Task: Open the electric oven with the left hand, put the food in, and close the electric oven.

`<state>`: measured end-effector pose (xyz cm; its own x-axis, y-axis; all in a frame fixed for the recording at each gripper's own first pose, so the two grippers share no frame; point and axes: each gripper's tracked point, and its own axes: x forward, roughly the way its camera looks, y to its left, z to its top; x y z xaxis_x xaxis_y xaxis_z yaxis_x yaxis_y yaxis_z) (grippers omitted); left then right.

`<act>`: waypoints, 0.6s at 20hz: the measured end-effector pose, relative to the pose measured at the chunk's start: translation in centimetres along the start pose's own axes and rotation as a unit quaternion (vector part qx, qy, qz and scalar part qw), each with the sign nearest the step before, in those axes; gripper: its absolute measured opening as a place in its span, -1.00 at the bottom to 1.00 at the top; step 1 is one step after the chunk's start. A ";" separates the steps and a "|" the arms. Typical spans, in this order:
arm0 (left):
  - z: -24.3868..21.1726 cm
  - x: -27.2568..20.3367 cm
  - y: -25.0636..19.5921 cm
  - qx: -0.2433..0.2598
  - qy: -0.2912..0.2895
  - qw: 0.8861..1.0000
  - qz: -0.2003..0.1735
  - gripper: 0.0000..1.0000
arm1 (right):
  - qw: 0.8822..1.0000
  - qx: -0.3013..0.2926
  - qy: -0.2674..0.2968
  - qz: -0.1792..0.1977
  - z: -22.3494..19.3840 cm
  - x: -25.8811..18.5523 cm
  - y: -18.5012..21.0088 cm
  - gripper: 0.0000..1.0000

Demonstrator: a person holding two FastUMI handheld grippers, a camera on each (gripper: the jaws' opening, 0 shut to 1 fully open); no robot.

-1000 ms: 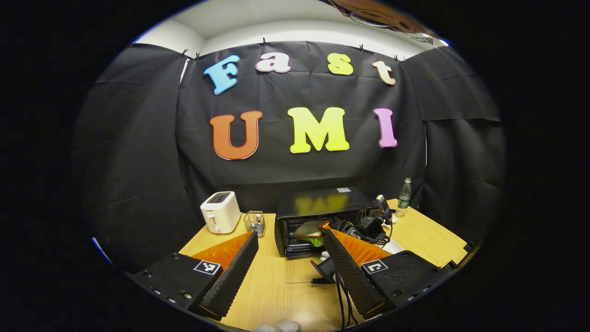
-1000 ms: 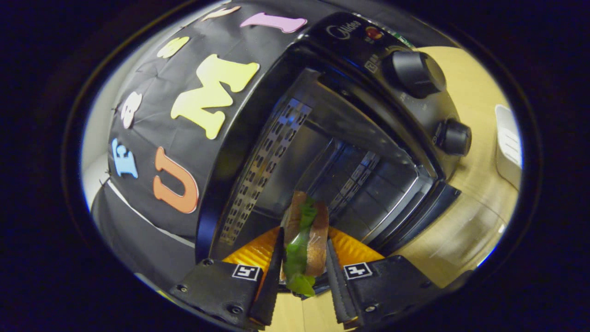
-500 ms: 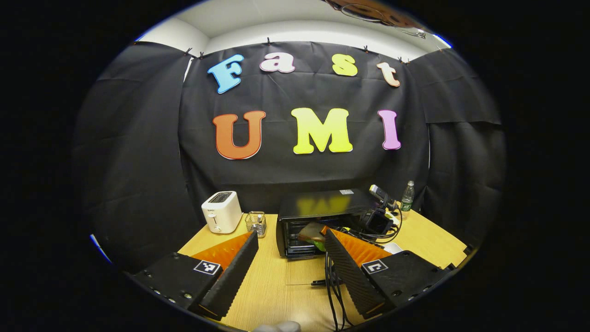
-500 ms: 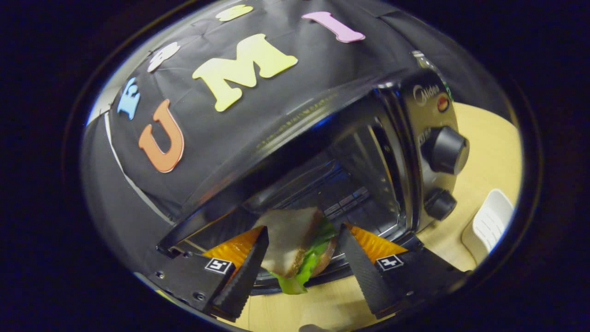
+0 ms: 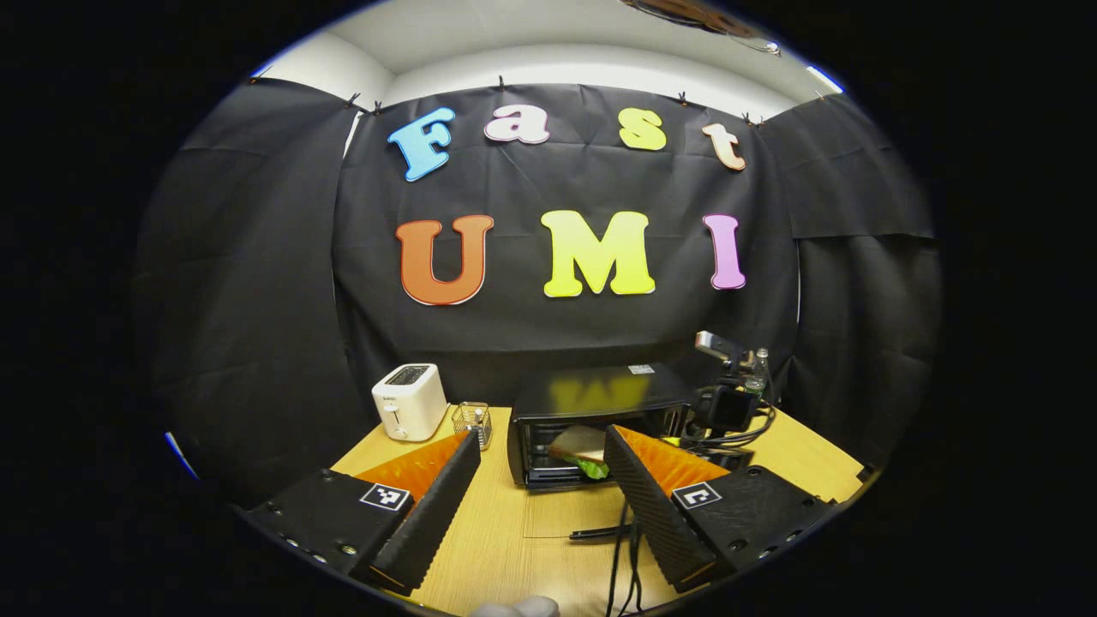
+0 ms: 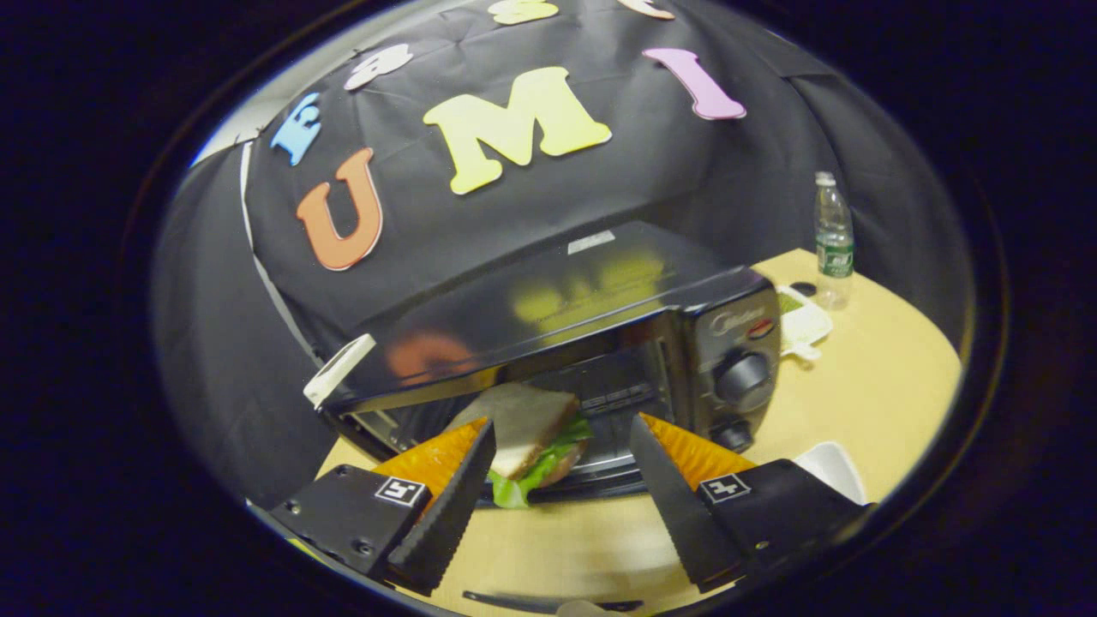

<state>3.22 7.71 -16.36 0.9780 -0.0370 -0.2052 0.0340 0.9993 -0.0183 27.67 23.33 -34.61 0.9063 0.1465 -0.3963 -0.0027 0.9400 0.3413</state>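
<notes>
In the left gripper view, the left gripper (image 5: 536, 501) hung low over the wooden table (image 5: 506, 548) with its fingers spread wide and nothing between them. Past the fingertips, the oven door (image 5: 570, 512) lay folded down flat on the table, its handle (image 5: 600, 533) nearest the camera. Behind it stood the electric oven (image 5: 596, 411) with its cavity open toward the camera. The sandwich (image 5: 578, 446) sat in the mouth of the cavity, its broad bread face up and its long axis running roughly across the opening (a green leaf showed at its lower edge). The right gripper (image 5: 720, 403) was visible just right of the oven, trailing cables. Farther left stood a small wire basket (image 5: 472, 420) and a white toaster (image 5: 409, 401), both well apart from the oven. A water bottle (image 5: 758, 370) stood at the back right.

In the right gripper view, the right gripper (image 6: 557, 493) was also spread open, its fingers on either side of the sandwich (image 6: 523, 433) without touching it. The sandwich lay tilted at the front edge of the oven (image 6: 557, 343) cavity, lettuce hanging toward the camera. Two knobs (image 6: 741, 377) sat on the oven's right panel. The bottle (image 6: 833, 240) stood beyond, near the wall.
</notes>
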 end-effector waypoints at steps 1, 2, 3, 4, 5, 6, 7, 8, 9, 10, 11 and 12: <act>0.2 0.0 -0.1 0.000 -0.002 1.000 0.001 0.91 | 1.000 -0.015 -0.004 -0.002 0.9 -1.7 -0.8 0.80; 0.2 0.0 -0.2 0.000 -0.004 1.000 0.003 0.91 | 0.999 -0.032 -0.010 -0.006 1.9 -3.4 -1.7 0.79; 0.2 -0.1 -0.3 0.002 -0.005 1.000 0.004 0.90 | 0.998 -0.051 -0.018 -0.009 3.1 -5.3 -2.6 0.79; 0.2 -0.1 -0.4 0.003 -0.005 1.000 0.007 0.90 | 0.997 -0.073 -0.027 -0.013 4.4 -7.1 -3.5 0.80; 0.2 0.0 -0.7 0.004 -0.005 1.000 0.007 0.91 | 0.995 -0.092 -0.037 -0.018 5.7 -9.0 -4.6 0.79; 0.0 0.0 -0.9 0.006 -0.004 1.000 0.010 0.91 | 0.993 -0.107 -0.046 -0.022 7.0 -10.7 -5.5 0.80; -0.4 0.1 -1.2 0.005 -0.001 1.000 0.010 0.91 | 0.991 -0.120 -0.056 -0.026 8.2 -12.3 -6.6 0.80; -0.9 0.1 -1.5 0.006 0.002 1.000 0.011 0.91 | 0.989 -0.129 -0.067 -0.030 9.5 -13.9 -7.4 0.80; -1.4 0.2 -1.8 0.007 0.008 1.000 0.012 0.91 | 0.987 -0.139 -0.076 -0.032 10.6 -15.6 -8.2 0.80; -2.1 0.2 -2.2 0.011 0.013 1.000 0.016 0.91 | 0.985 -0.144 -0.085 -0.037 11.6 -17.2 -9.1 0.80; -2.6 0.3 -2.4 0.016 0.014 1.000 0.019 0.91 | 0.984 -0.148 -0.092 -0.042 12.3 -18.6 -9.9 0.80; -3.1 0.5 -2.9 0.023 0.019 0.999 0.019 0.90 | 0.983 -0.150 -0.097 -0.044 13.0 -20.0 -10.5 0.80</act>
<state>2.96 4.79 -19.43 0.9701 0.0019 -0.2429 0.0069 0.9994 0.0353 15.04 6.49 -19.18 0.9722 0.0256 -0.2329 -0.0181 0.9992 0.0343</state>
